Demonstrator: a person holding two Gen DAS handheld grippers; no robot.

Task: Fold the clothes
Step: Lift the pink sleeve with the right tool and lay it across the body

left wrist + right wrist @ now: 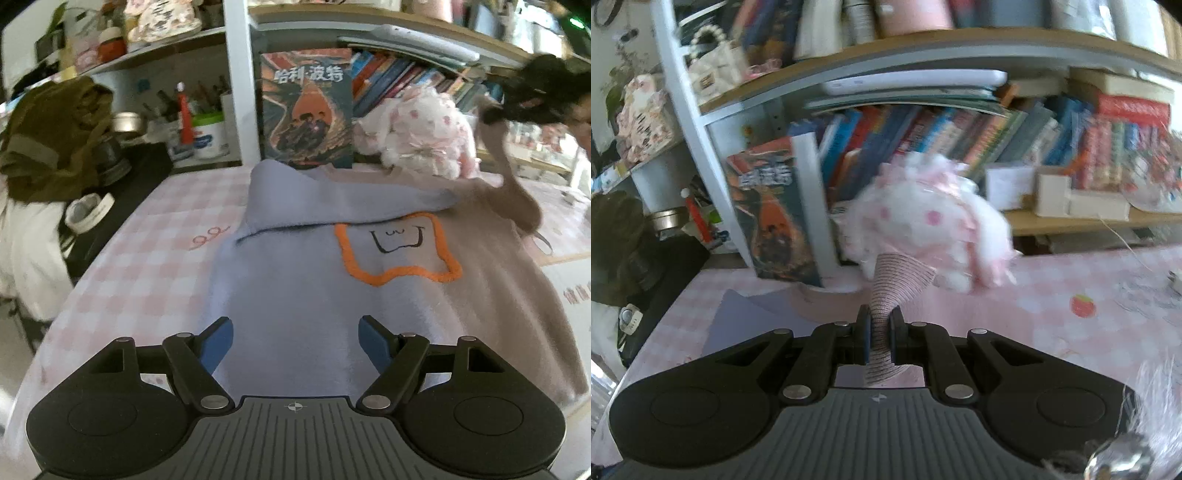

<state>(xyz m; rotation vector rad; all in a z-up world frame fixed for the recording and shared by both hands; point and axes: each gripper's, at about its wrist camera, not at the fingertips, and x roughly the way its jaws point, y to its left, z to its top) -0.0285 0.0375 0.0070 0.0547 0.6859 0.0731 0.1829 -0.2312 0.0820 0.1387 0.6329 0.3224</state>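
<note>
Left claw [295,341]: jaws spread wide, nothing between them, hovering over the near hem of the sweater [314,295]. Sweater lies flat on the desk [122,266], which has a pink-and-white checked cloth. Sweater is half pale blue, half beige, with an orange-outlined patch [397,247] carrying a small drawn face mid-chest. The blue sleeve [332,199] is folded across the upper chest, lying on the body just above the patch. The beige sleeve [506,173] rises off the desk toward the upper right, where it meets a blurred dark shape; detail there is not readable.

Right claw [879,325]: jaws clamped on the ribbed cuff [890,295], which fans out past the fingertips. Cuff is pinkish-beige with fine dark ribbing. Below and left of it, a corner of the blue fabric shows on the desk.

Beyond the sweater: a pink-and-white plush toy [424,133] on the desk at the back, beside an upright book [306,110] with a dark cover and Chinese title. Behind both, a shelf [923,55] packed with leaning books. Far left, an olive-green garment [51,140] heaped off the desk edge.
</note>
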